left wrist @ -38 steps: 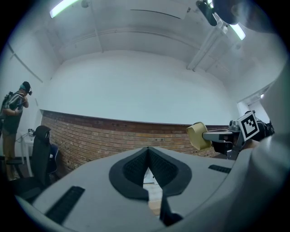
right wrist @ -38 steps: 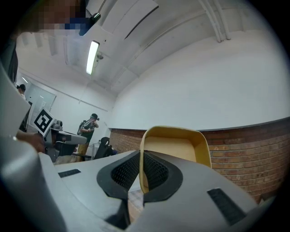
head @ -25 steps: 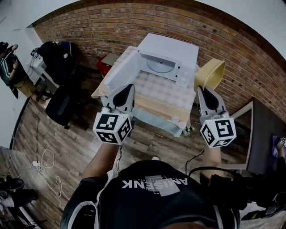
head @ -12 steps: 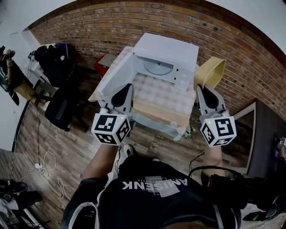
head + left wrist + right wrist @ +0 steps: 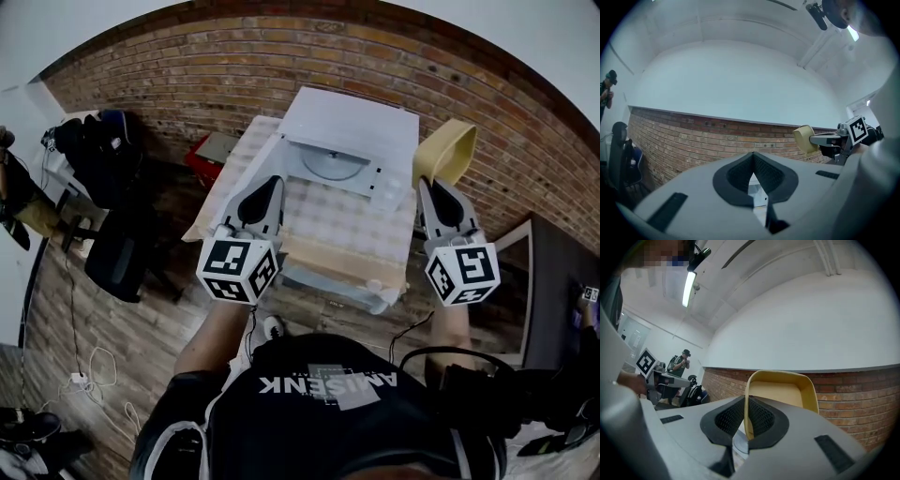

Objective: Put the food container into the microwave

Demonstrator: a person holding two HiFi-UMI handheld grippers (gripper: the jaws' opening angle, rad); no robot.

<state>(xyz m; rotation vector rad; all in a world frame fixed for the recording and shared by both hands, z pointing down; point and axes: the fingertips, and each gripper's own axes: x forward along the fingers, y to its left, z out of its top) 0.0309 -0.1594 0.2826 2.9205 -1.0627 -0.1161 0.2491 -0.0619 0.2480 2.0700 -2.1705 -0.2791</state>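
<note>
A white microwave [image 5: 352, 112] stands on a cloth-covered table [image 5: 347, 211], its door [image 5: 246, 169] swung open to the left and the glass turntable [image 5: 330, 164] showing inside. My right gripper [image 5: 429, 186] is shut on the rim of a yellow food container [image 5: 448, 150], held up on edge to the right of the microwave. In the right gripper view the container [image 5: 783, 392] rises from between the pads. My left gripper [image 5: 272, 183] hovers by the open door, shut and empty; in its own view the jaws meet [image 5: 752, 157].
A black chair [image 5: 117, 253] and dark bags [image 5: 94, 150] are at the left, with a red box [image 5: 214, 150] by the brick wall. A dark desk [image 5: 553, 281] is at the right. Cables [image 5: 84, 375] lie on the wooden floor. A person [image 5: 679, 364] stands far off.
The view has moved nearer the table, so the microwave sits more squarely ahead. Both grippers hold their pose, the right still shut on the container.
</note>
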